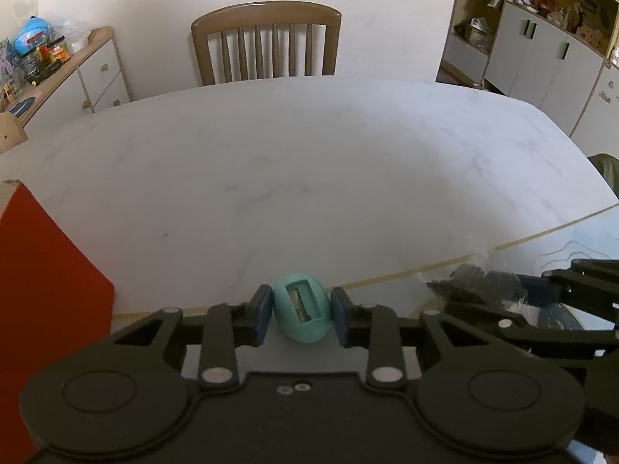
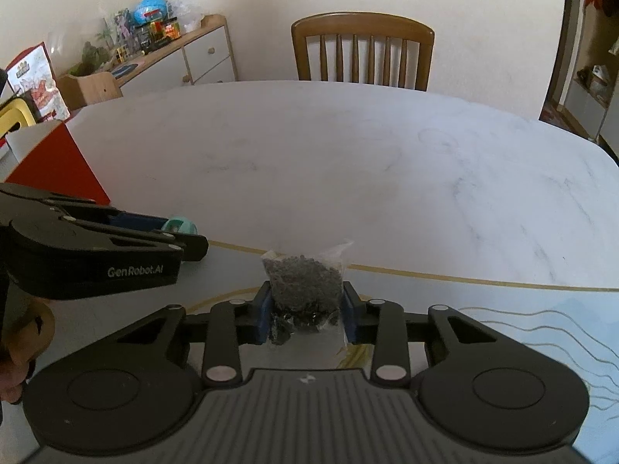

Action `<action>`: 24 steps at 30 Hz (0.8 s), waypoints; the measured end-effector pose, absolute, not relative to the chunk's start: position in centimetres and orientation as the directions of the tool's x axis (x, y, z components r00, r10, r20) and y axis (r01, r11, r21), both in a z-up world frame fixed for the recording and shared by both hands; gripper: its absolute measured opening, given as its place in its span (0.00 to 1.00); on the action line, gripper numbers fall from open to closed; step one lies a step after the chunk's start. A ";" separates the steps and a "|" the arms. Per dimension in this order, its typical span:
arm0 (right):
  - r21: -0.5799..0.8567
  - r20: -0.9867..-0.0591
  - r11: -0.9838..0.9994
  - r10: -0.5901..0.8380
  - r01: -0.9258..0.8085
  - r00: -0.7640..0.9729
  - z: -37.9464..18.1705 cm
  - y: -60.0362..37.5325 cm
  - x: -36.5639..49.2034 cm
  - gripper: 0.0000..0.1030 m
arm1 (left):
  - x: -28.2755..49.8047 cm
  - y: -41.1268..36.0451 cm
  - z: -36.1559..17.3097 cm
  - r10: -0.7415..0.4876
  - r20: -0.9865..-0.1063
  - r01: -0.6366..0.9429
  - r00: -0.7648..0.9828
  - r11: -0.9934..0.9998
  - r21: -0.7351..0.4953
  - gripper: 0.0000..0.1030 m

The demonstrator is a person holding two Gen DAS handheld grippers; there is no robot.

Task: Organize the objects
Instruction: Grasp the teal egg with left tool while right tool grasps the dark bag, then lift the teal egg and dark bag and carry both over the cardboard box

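A teal egg-shaped pencil sharpener (image 1: 303, 308) sits between the blue pads of my left gripper (image 1: 301, 315), which is shut on it just above the mat. From the right wrist view the same sharpener (image 2: 181, 226) peeks out past the left gripper (image 2: 185, 237). My right gripper (image 2: 307, 309) is shut on a clear plastic bag of dark granules (image 2: 303, 282). That bag (image 1: 476, 284) also shows at the right edge of the left wrist view, with the right gripper (image 1: 541, 294) behind it.
A red box (image 1: 42, 286) (image 2: 58, 162) stands at the left on the white marble table (image 1: 309, 178). A pale blue mat with a gold border (image 2: 503, 309) covers the near part. A wooden chair (image 1: 267, 44) stands at the far side. Cabinets line the walls.
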State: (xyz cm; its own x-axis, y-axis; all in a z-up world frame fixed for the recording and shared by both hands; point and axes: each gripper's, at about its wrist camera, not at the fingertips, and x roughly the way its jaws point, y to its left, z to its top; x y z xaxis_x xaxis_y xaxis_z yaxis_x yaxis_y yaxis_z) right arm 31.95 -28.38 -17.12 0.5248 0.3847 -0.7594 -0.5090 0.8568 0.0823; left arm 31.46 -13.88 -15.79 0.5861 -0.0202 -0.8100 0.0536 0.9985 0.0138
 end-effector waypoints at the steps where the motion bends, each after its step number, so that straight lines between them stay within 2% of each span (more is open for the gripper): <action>1: 0.087 -0.759 0.857 0.387 -0.508 0.523 -16.9 -28.5 31.8 0.33 | 31.4 -13.9 -15.6 -0.022 -0.810 0.056 0.587 0.998 0.013 0.30; 24: 0.167 -0.691 0.845 0.468 -0.507 0.551 -8.7 -27.5 25.7 0.33 | 25.4 -11.6 -8.5 -0.099 -0.782 0.108 0.616 0.993 -0.040 0.30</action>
State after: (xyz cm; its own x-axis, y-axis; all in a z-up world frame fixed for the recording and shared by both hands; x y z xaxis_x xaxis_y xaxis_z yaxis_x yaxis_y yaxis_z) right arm 25.69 -27.55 -8.73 0.5515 0.4678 -0.6907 -0.5075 0.8453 0.1673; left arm 25.40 -11.56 -8.47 0.6158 -0.0985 -0.7818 0.1077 0.9934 -0.0403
